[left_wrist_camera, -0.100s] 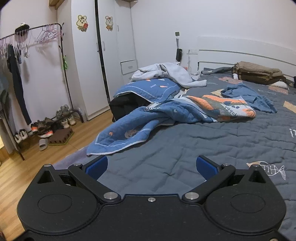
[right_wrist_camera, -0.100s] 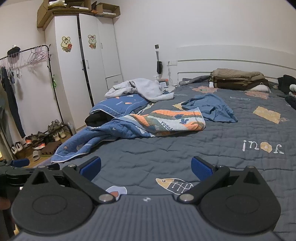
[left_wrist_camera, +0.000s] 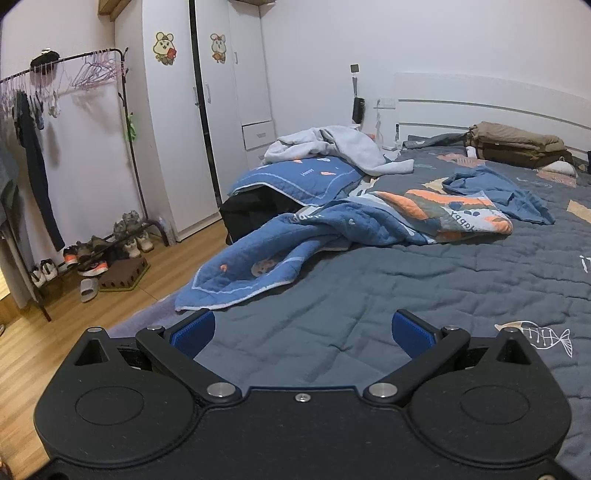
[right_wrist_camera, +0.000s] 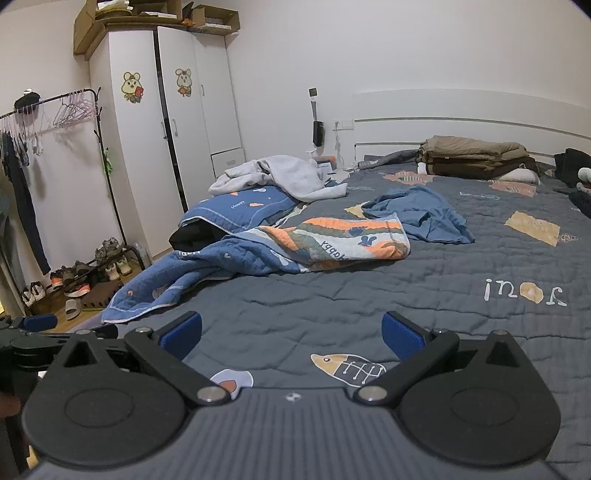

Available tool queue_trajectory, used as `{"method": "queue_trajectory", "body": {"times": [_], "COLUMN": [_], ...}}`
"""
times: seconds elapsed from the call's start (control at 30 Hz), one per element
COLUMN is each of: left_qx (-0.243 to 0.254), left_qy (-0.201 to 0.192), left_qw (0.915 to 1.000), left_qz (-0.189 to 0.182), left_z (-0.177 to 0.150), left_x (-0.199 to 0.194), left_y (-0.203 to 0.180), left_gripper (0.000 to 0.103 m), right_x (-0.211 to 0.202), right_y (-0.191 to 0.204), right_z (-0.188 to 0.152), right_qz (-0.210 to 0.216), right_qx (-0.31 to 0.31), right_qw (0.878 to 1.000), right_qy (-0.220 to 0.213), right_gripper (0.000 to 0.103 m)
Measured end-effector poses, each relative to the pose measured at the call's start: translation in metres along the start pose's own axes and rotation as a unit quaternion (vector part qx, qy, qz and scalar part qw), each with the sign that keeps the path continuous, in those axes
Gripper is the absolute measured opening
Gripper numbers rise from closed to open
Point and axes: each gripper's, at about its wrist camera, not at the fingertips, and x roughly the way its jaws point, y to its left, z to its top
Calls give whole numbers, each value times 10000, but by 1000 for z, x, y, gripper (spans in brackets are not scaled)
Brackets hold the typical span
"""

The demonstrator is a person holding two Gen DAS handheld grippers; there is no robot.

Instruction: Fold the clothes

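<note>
Both pairs of fingers stood spread wide, left gripper (left_wrist_camera: 303,330) and right gripper (right_wrist_camera: 291,332) alike, holding nothing above the grey bed cover (left_wrist_camera: 369,295). Ahead lay a blue blanket (left_wrist_camera: 295,243), a blue shirt (right_wrist_camera: 421,214) and a grey hoodie (right_wrist_camera: 280,175), well apart from them. A white wardrobe (right_wrist_camera: 166,147) stood to the left. Nothing had shifted since a moment before.

Bedroom furnishings around the bed

A white wardrobe (right_wrist_camera: 162,122) bearing two cartoon mouse stickers (right_wrist_camera: 132,87) is set against the far wall, with cardboard boxes (right_wrist_camera: 155,14) stacked on top. To its left, a black clothes rail (left_wrist_camera: 74,59) is hung with pink hangers (left_wrist_camera: 96,72) and dark garments; shoes (left_wrist_camera: 92,254) are lined up beneath it on the wooden floor (left_wrist_camera: 33,350). A white headboard (right_wrist_camera: 461,122) is seen behind the bed, and what may be a brush (right_wrist_camera: 318,133) is hung beside it.
</note>
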Motion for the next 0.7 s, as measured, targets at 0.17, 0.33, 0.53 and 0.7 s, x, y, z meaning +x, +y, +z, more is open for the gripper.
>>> {"method": "queue_trajectory", "body": {"times": [0.17,0.33,0.53,0.7], "left_qx": [34,97,83,99], "left_qy": [-18,-68,-78,-62], "left_qw": [10000,9998,9998,9998], "left_qz": [59,131,154,172], "left_z": [1,1,2,1], "left_x": [2,-2,-5,-4], "left_y": [2,-2,-1,-2], "left_gripper": [103,103,103,103], "right_x": [-3,-1,-2,0], "right_y": [2,1,3,2], "right_z": [2,1,1,0], "right_qz": [5,4,0,-6], "right_qx": [-1,20,-8,-10], "right_qw": [10000,10000,10000,10000], "right_qy": [32,42,15,9], "right_gripper": [103,103,103,103]}}
